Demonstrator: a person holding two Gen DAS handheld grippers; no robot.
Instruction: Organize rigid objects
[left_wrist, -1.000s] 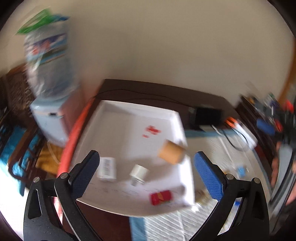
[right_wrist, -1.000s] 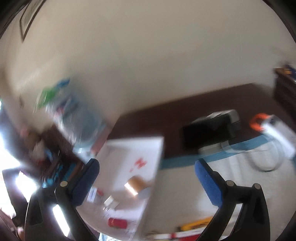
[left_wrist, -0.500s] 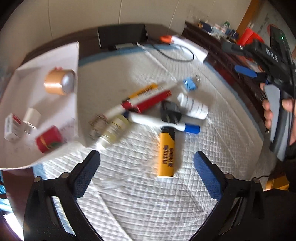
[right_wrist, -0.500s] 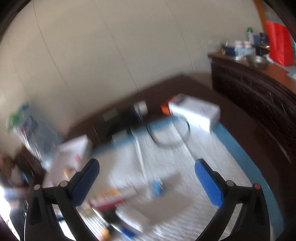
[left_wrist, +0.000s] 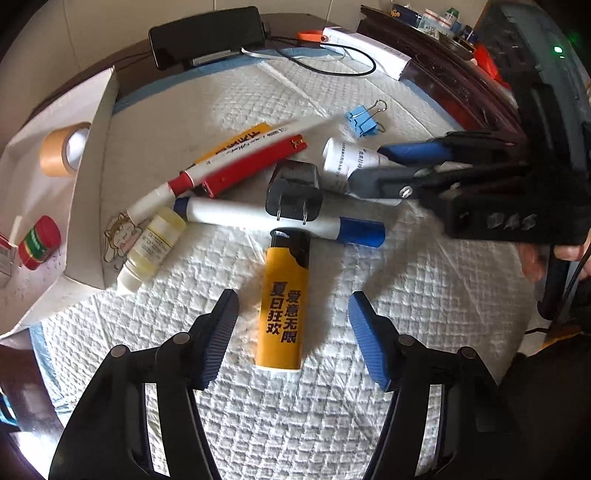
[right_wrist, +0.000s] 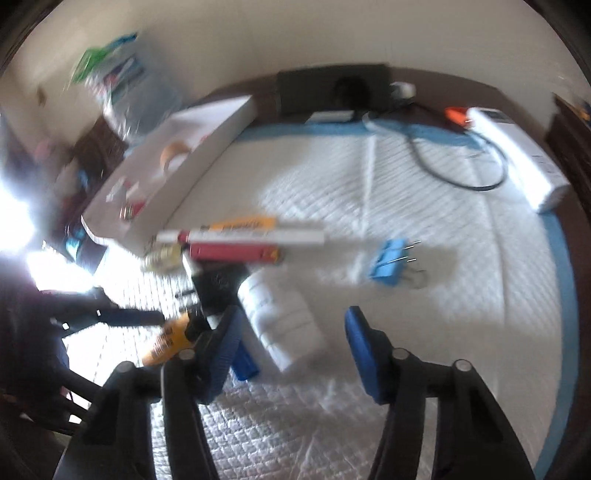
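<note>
Lighter (left_wrist: 282, 302) lies dead ahead of my left tool (left_wrist: 293, 338), spread wide, long axis running straight between the fingers, mid-surface. Right tool (right_wrist: 291, 349), also spread, is straddling the white bottle (right_wrist: 280, 317) instead.

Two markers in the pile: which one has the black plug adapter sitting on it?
The blue-capped marker. The adapter lies across its white barrel. The red-capped marker lies further back beside the red stick, clear of the adapter.
</note>
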